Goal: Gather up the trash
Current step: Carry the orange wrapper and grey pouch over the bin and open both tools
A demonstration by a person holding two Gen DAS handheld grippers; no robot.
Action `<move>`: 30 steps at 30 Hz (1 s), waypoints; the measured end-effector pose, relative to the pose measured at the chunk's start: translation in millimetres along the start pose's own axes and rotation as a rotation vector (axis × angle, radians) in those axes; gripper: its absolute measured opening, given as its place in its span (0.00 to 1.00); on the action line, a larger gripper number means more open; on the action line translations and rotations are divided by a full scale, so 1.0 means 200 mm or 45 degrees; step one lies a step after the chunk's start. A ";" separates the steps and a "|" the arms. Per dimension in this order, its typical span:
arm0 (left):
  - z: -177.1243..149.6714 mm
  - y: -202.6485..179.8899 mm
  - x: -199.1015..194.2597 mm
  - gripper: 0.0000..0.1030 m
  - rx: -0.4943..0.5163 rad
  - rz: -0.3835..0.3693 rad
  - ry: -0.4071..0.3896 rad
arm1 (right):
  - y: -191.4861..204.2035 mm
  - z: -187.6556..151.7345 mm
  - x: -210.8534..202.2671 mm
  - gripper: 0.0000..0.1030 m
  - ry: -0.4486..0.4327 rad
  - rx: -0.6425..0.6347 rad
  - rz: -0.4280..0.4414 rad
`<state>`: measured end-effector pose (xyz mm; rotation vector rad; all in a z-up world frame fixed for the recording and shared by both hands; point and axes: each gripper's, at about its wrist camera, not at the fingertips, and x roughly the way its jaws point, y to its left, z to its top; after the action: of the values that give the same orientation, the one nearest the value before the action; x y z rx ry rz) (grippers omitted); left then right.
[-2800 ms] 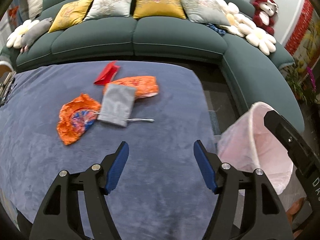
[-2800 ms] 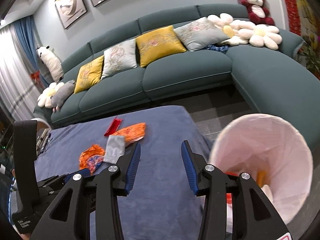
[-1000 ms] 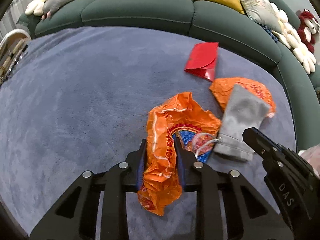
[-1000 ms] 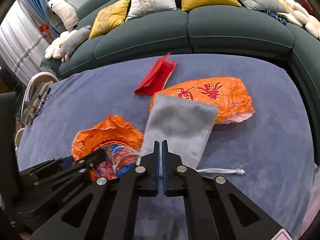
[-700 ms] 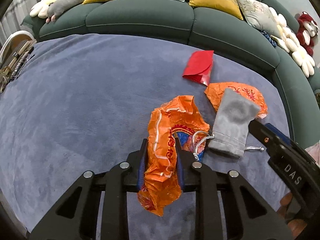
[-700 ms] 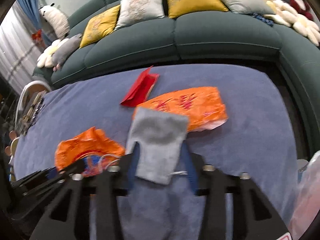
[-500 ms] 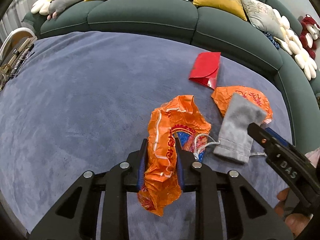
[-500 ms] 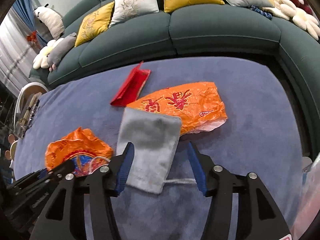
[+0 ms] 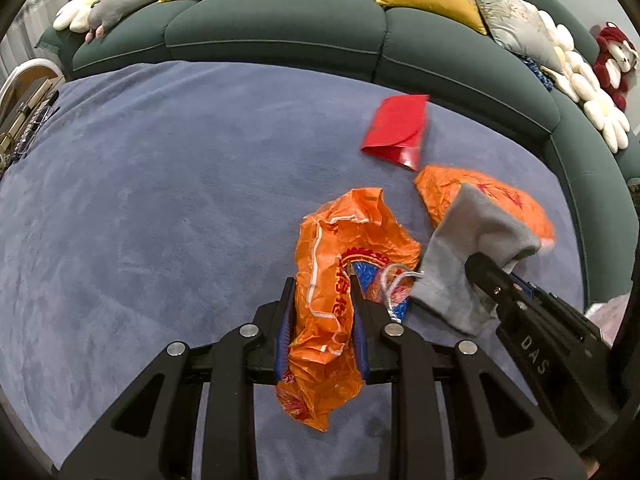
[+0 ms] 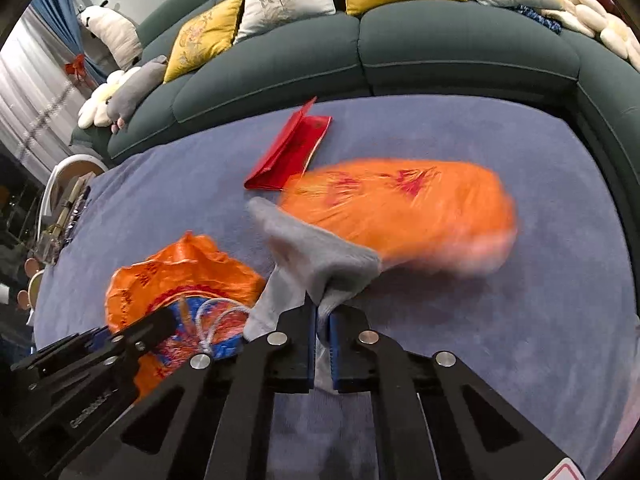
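My left gripper (image 9: 322,288) is shut on a crumpled orange wrapper (image 9: 340,248) with a blue and red print, on the blue-grey cloth. The wrapper also shows in the right wrist view (image 10: 176,276). My right gripper (image 10: 319,312) is shut on a grey drawstring pouch (image 10: 316,264), bunched up and lifted at the pinch; the pouch also shows in the left wrist view (image 9: 468,248). A second orange bag (image 10: 400,200) lies just behind the pouch, blurred. A red envelope (image 10: 292,148) lies farther back.
A blue-grey cloth covers the table (image 9: 160,200). A dark green sofa (image 9: 280,16) with yellow and grey cushions curves behind and to the right. A rack of small items (image 10: 64,208) stands at the table's left edge. A pink bin liner edge (image 9: 608,312) shows at right.
My right gripper opened, moved onto the grey pouch and shut on it, bunching and lifting it. My left gripper stayed shut on the orange wrapper.
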<state>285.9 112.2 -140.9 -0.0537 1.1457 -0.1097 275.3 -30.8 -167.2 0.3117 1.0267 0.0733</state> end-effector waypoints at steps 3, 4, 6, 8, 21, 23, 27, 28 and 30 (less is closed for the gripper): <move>-0.04 -0.09 -0.09 0.23 0.041 -0.019 -0.019 | -0.02 -0.03 -0.10 0.06 -0.017 0.012 0.002; -0.05 -0.11 -0.11 0.23 0.047 -0.026 -0.022 | -0.03 -0.04 -0.14 0.06 -0.023 0.020 0.008; -0.08 -0.17 -0.17 0.23 0.066 -0.046 -0.034 | -0.06 -0.07 -0.24 0.06 -0.051 0.025 0.010; -0.11 -0.25 -0.24 0.23 0.090 -0.064 -0.054 | -0.09 -0.08 -0.33 0.06 -0.082 0.041 0.011; -0.25 -0.80 -0.59 0.23 0.278 -0.179 -0.158 | -0.47 -0.18 -0.95 0.06 -0.312 0.164 -0.076; -0.27 -0.92 -0.64 0.23 0.314 -0.205 -0.175 | -0.55 -0.20 -1.04 0.06 -0.350 0.180 -0.108; -0.33 -1.12 -0.71 0.23 0.385 -0.251 -0.194 | -0.74 -0.25 -1.21 0.06 -0.406 0.228 -0.169; -0.35 -1.18 -0.72 0.23 0.404 -0.262 -0.199 | -0.81 -0.27 -1.26 0.06 -0.422 0.250 -0.189; -0.39 -1.28 -0.75 0.23 0.442 -0.289 -0.202 | -0.92 -0.31 -1.34 0.06 -0.446 0.286 -0.218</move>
<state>138.3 -124.1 -11.8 0.1149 0.9464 -0.4962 68.5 -246.8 -27.8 0.4223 0.7097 -0.2457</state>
